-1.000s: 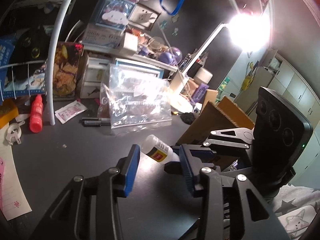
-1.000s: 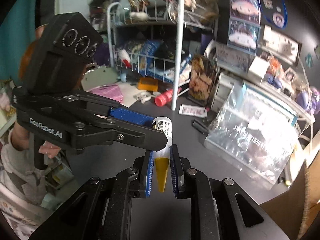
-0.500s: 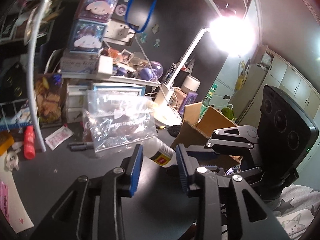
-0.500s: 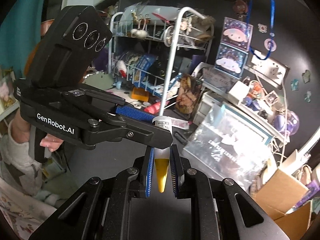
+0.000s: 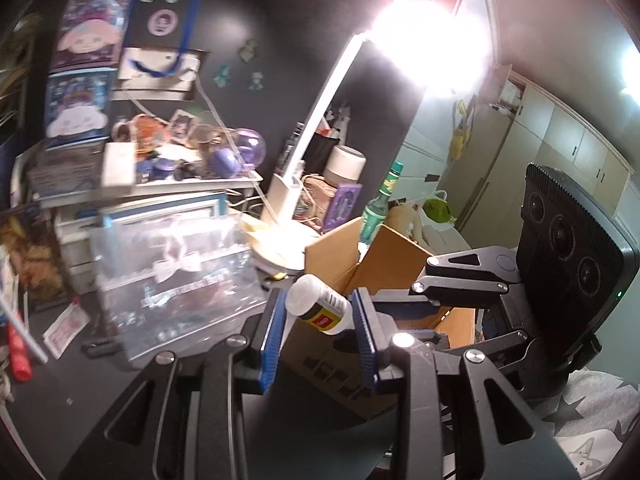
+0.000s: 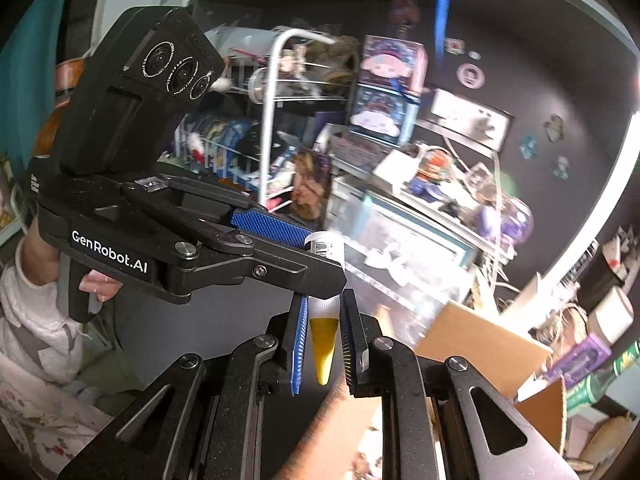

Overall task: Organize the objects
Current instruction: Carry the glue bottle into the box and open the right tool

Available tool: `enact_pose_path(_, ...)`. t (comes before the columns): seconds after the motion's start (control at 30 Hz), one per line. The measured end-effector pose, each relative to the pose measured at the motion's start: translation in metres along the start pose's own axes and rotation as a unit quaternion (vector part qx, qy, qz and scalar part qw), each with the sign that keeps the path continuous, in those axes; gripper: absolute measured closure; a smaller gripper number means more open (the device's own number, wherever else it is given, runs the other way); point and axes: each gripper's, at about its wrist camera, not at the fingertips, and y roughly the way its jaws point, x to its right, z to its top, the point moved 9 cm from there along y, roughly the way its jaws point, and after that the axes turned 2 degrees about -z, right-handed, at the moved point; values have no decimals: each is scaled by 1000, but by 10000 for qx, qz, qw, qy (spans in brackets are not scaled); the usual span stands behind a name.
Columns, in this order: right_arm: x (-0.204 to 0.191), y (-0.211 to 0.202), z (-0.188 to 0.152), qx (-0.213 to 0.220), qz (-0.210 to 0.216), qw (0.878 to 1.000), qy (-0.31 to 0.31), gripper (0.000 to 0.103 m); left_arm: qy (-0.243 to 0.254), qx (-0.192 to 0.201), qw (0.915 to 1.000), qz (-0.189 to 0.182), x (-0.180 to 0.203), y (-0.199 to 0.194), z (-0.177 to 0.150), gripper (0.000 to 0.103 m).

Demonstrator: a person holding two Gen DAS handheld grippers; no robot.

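Only right wrist shows yellow nozzle (image 6: 323, 354), left gripper (image 5: 318, 322) around glue bottle (image 5: 318, 305)

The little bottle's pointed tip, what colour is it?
Yellow nozzle on the white bottle; clearest in the right wrist view.

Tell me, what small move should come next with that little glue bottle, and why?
Probably close the left gripper on the glue bottle. Its blue pads straddle the bottle's white body without touching, while the right gripper pinches only the yellow nozzle.
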Motion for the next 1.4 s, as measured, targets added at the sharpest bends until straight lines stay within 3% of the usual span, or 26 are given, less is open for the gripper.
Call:
enact_pose_path(0.47, 68, -24, -47, -275, -180, 9969, 717, 92, 343, -592, 9973, -272, 47, 79, 12, 72)
enact_pose_path(0.8, 91, -30, -70, -487, -311, 9944, 889, 92, 502, -836, 9948, -295, 66, 107, 8, 71)
enact_pose_path(0.87, 95, -29, -73, -524, -373, 9939, 900, 89, 525, -844, 9947, -274, 67, 109, 8, 63)
enact_pose_path(0.93, 100, -29, -75, -545, -412, 9929, 971, 81, 575, -795, 9951, -155, 66, 109, 10, 44)
enact_pose_path(1.1, 106, -30, -79, -554, -446, 9920, 1046, 78, 652, -752, 9950, 15, 64, 104, 11, 43)
enact_pose_path(1.4, 104, -28, -80, -581, -461, 9915, 1069, 72, 798, -468, 9942, 545, 58, 81, 12, 20)
